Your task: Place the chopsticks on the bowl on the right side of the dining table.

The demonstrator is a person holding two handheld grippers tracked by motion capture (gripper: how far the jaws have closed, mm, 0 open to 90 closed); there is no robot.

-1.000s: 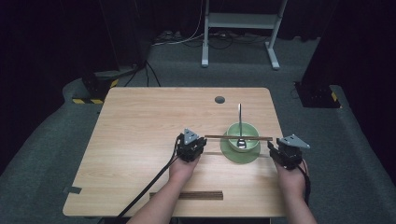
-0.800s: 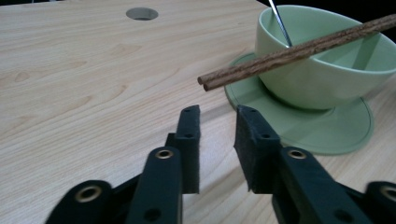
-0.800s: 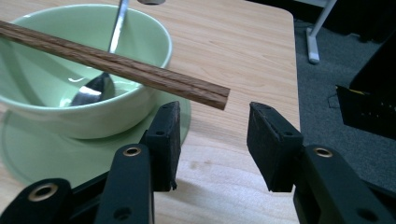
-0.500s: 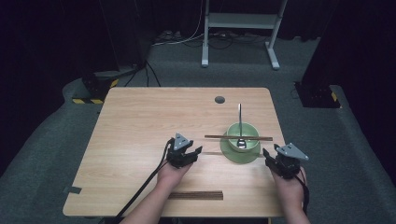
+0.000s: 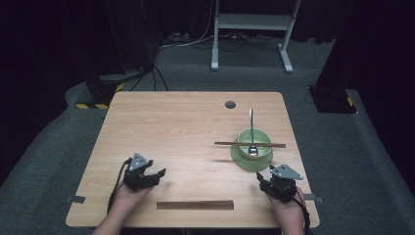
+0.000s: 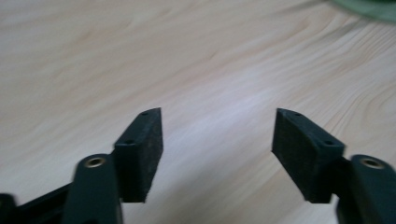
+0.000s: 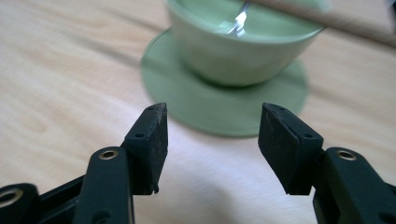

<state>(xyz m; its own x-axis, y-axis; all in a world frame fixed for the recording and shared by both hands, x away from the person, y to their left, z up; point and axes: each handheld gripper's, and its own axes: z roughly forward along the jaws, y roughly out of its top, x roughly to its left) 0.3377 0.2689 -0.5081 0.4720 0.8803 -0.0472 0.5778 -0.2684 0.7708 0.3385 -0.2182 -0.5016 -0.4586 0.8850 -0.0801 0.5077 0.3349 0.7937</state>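
Observation:
A pale green bowl [image 5: 254, 142] stands on a green saucer [image 5: 244, 162] at the right of the wooden table [image 5: 171, 127]. In the bowl rests a metal spoon [image 5: 251, 122], handle pointing away. A thin brown stick [image 5: 225, 143] lies across the bowl's rim. My left gripper [image 5: 157, 175] hovers over bare wood at the front left. Its jaws have just been opening and stand open, nothing between them [image 6: 217, 140]. My right gripper [image 5: 262, 178] sits just in front of the saucer [image 7: 224, 107]. It too has just been opening and is open and empty [image 7: 212, 135], facing the bowl [image 7: 233, 51].
A flat brown strip [image 5: 195, 204] lies near the front edge between my hands. A small dark round hole [image 5: 230, 104] marks the table's far side. Bits of tape [image 5: 76, 199] stick at the front corners. A white metal stand [image 5: 252, 29] is on the floor beyond.
Both grippers pulled back from the stick's ends toward the front edge, the left one far to the left. Their jaws spread. The stick stayed across the bowl.

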